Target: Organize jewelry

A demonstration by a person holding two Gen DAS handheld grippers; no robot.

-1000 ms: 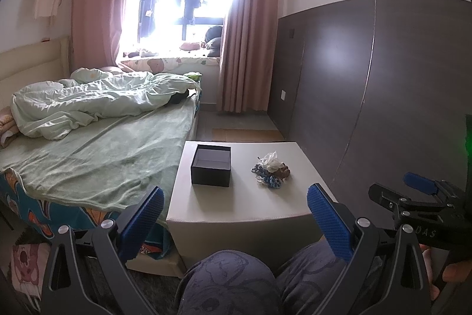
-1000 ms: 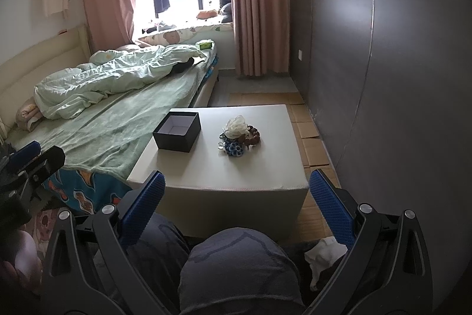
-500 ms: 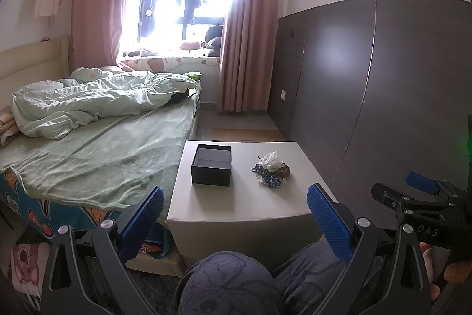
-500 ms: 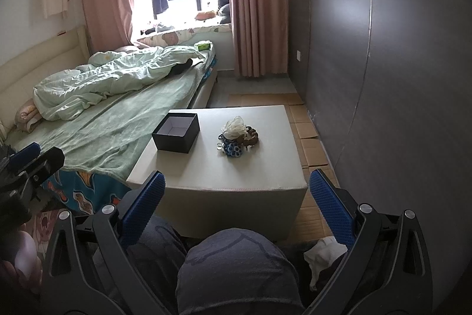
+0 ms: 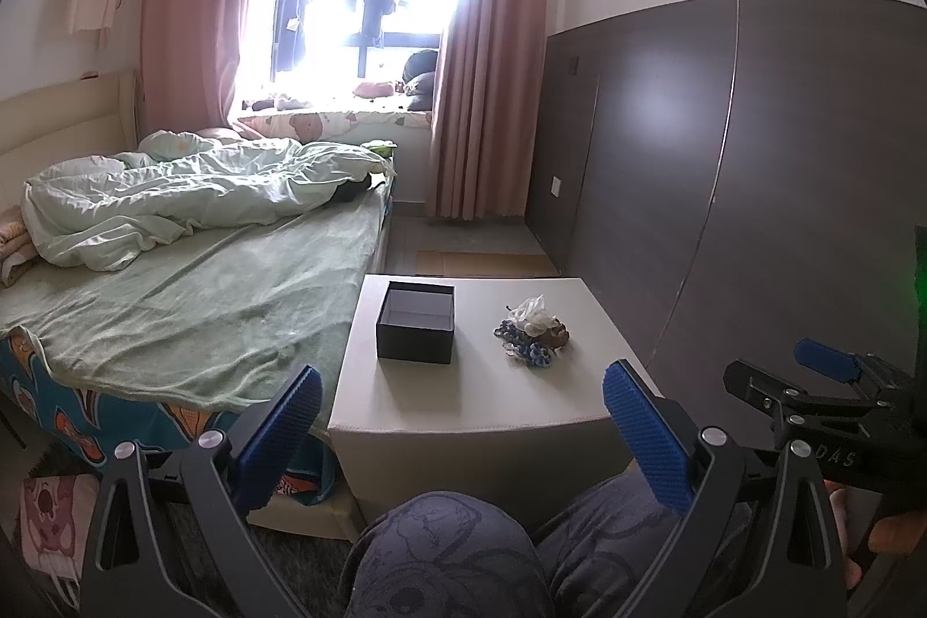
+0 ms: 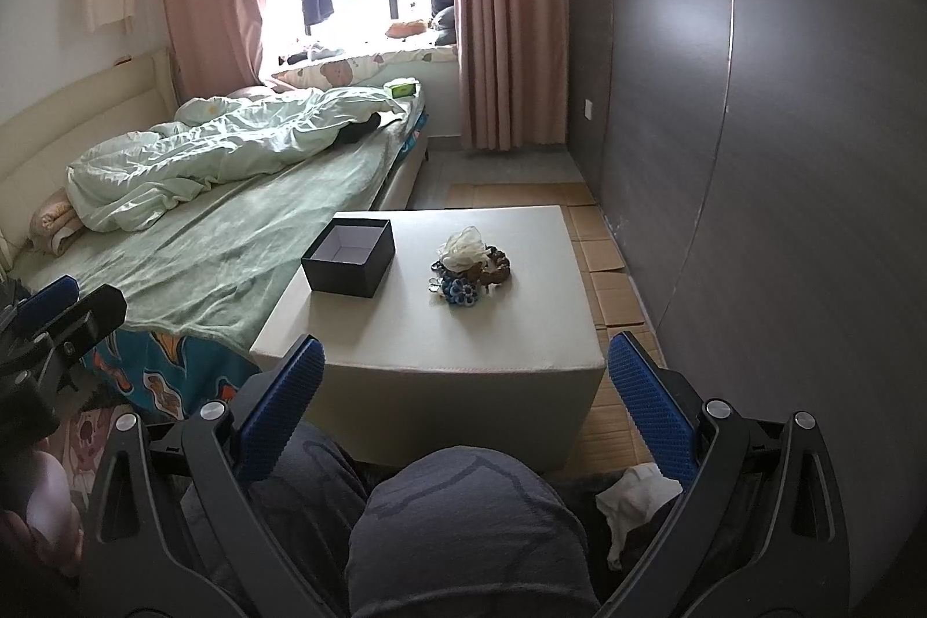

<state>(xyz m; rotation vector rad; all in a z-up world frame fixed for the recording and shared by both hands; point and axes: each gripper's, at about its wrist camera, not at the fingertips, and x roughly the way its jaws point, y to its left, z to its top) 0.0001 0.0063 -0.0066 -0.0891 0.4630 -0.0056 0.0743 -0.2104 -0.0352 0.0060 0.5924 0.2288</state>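
Note:
A small heap of jewelry (image 5: 532, 328) with blue, white and brown pieces lies on a pale square table (image 5: 463, 398); it also shows in the right wrist view (image 6: 468, 270). An open black box (image 5: 415, 320) with a pale inside stands to its left on the same table (image 6: 498, 340), also in the right wrist view (image 6: 350, 258). My left gripper (image 5: 460, 421) is open and empty, held back above my knees, short of the table's near edge. My right gripper (image 6: 463, 386) is open and empty too, likewise short of the table.
A bed with a green sheet (image 5: 191, 293) runs along the table's left side. A dark panelled wall (image 6: 753, 125) stands to the right. Cardboard sheets (image 6: 608, 270) lie on the floor between table and wall. My knees (image 6: 463, 531) sit below both grippers.
Both grippers have drifted slightly, the right wrist view edging a little closer to the table. Both stay open and empty; box and jewelry have not moved.

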